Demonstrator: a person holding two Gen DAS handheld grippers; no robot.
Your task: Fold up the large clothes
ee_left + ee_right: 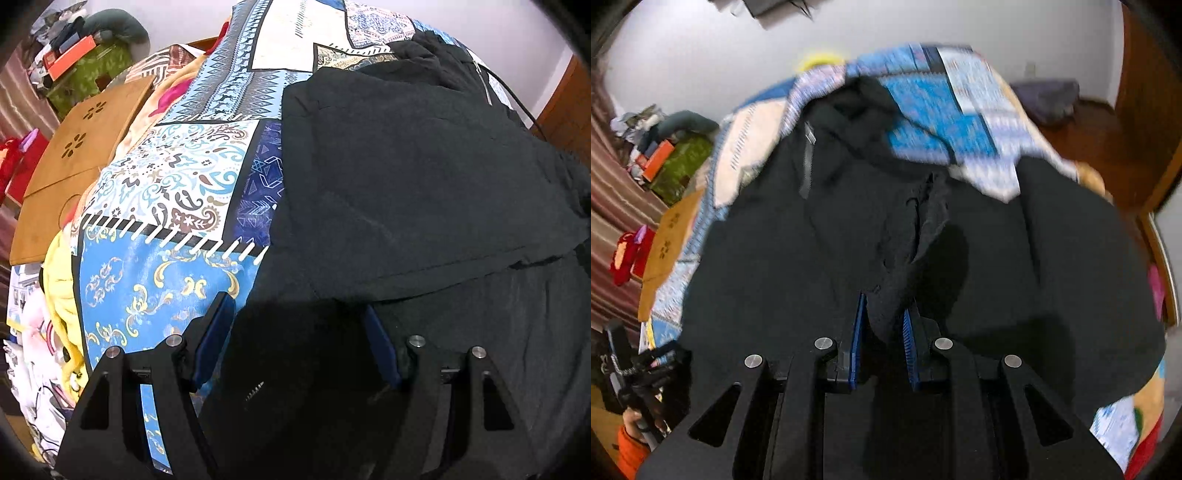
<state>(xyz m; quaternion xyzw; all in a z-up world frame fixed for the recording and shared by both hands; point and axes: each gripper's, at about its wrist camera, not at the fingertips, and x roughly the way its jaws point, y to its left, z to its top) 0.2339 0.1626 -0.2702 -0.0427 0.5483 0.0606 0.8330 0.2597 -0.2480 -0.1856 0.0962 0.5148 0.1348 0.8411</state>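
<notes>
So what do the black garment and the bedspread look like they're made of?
Garment: looks like a soft matte knit or fleece; it shows no shine, has a faintly fuzzy surface, and bunches limply where the right gripper pinches it. Bedspread: probably a smooth printed woven, cotton or polyester; it has crisp patterns and a slight sheen.

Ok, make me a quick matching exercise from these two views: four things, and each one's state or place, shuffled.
Things:
1. left hand-held gripper
2. right hand-held gripper
3. black garment
4. wooden board

States:
A. spread over the patterned bedspread
B. open, fingers apart
C. beside the bedspread's edge
D. shut on a bunch of black fabric

Pairs: 1-B, 2-D, 3-A, 4-C
</notes>
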